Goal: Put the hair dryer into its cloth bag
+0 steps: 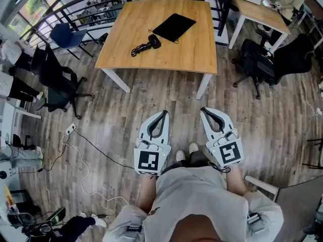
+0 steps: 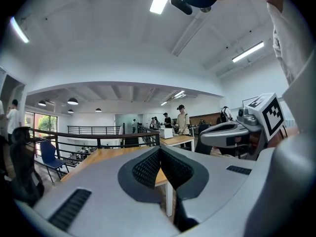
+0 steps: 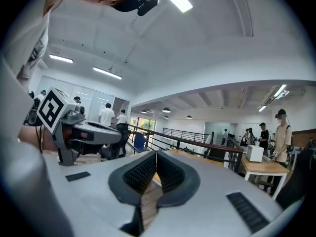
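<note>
Left gripper: jaws are seen closed tip to tip, with nothing held. Right gripper: likewise closed and empty. Both are carried side by side, close to level, over the floor and short of the table.

Dryer: laid on the table, well ahead of both grippers and slightly left of the left one, with its cord bunched on its left.

Bag: black, laid flat just beyond the dryer, ahead of the left gripper.

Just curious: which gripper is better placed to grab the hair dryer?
Probably the left gripper: the hair dryer lies left of the cloth bag, nearer it than the right gripper.
</note>
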Action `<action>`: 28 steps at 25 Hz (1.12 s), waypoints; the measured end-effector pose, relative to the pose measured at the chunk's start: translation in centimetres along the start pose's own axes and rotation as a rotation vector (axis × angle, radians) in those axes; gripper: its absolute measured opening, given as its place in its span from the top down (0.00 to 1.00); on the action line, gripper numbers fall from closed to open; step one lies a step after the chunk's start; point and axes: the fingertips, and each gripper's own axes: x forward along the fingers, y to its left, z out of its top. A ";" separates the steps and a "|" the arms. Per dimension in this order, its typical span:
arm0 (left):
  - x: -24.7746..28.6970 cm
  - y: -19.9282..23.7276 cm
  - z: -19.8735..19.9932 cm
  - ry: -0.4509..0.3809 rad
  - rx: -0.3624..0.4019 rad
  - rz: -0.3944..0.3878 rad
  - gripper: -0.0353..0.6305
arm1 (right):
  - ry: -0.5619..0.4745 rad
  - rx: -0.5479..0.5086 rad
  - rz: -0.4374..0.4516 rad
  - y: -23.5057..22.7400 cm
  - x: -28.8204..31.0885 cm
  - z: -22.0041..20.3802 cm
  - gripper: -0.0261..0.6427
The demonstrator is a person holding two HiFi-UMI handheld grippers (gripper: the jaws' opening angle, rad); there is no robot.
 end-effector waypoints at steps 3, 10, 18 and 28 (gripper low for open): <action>1.1 0.7 -0.2 0.009 -0.011 0.006 0.92 | 0.002 0.001 0.004 -0.9 1.2 -0.1 0.93; 4.3 2.1 -0.8 0.046 -0.008 0.043 0.92 | 0.006 0.018 0.038 -3.6 4.2 -0.8 0.93; 8.6 3.3 -0.2 0.052 -0.008 0.089 0.92 | -0.008 0.019 0.080 -7.5 7.3 -0.9 0.93; 11.8 4.0 0.4 0.057 0.007 0.162 0.92 | -0.026 0.024 0.141 -10.9 10.0 -1.2 0.93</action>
